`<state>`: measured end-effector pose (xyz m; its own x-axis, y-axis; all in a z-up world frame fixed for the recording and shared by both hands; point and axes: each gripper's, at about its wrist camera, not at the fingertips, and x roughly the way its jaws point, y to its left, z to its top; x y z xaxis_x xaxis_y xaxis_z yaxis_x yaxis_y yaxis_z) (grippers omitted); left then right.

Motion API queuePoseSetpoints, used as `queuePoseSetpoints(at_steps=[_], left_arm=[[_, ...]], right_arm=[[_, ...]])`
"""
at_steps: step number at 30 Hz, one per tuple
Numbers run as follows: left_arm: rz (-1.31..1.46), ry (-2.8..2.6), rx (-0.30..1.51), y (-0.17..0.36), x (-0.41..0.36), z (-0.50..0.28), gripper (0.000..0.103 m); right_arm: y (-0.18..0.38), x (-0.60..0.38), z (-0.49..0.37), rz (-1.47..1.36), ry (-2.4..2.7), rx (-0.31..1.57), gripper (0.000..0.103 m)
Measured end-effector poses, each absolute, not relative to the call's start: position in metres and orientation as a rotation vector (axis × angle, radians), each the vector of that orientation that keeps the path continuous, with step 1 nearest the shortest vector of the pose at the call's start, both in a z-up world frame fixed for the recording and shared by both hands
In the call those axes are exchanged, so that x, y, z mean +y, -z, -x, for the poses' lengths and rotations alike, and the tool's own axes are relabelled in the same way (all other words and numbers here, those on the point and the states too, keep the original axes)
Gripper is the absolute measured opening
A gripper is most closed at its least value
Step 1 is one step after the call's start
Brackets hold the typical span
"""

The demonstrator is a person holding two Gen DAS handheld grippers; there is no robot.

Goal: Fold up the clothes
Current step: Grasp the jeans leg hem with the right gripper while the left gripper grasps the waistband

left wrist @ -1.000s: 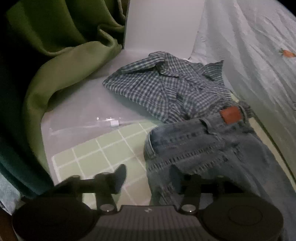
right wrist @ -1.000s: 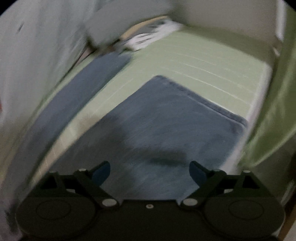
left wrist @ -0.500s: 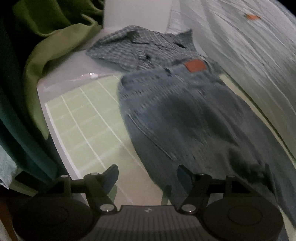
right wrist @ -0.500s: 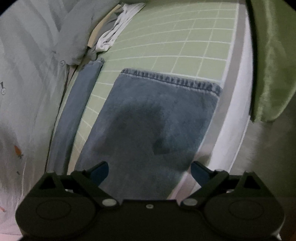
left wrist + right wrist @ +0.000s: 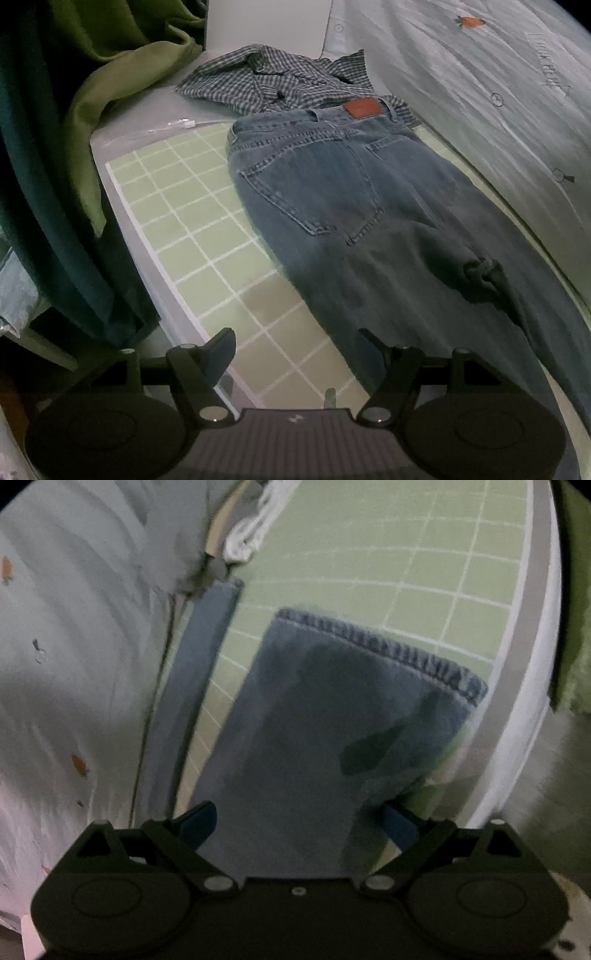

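I see jeans [image 5: 354, 206] spread flat on the green mat [image 5: 192, 221], a checked shirt [image 5: 266, 85] beyond their waistband. My left gripper [image 5: 297, 349] and right gripper [image 5: 297, 821] gape wide, empty, over the legs.

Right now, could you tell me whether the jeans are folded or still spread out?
Spread out. The jeans lie flat on the green grid mat, back pockets up, with both legs extended and apart.

Jeans [image 5: 332, 192] lie flat on grid mat [image 5: 192, 221], waistband far from left gripper [image 5: 297, 350]. Checked shirt [image 5: 258, 81] behind waistband, touching it. Curtain [image 5: 92, 110] left of mat, bedsheet [image 5: 480, 92] right. Right view: jeans leg hem [image 5: 380, 646] ahead of right gripper [image 5: 299, 823], second leg [image 5: 199, 657] left of it.
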<state>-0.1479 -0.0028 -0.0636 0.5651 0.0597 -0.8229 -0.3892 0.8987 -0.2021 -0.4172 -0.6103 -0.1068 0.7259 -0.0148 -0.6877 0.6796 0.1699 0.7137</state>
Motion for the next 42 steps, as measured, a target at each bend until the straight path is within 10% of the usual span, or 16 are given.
queuePoseSetpoints(at_steps=[42], left_arm=[[0.616,-0.47,0.963,0.109,0.16,-0.045,0.086]], right_arm=[[0.106,-0.561,0.353,-1.411,0.963,0.324,0.103]])
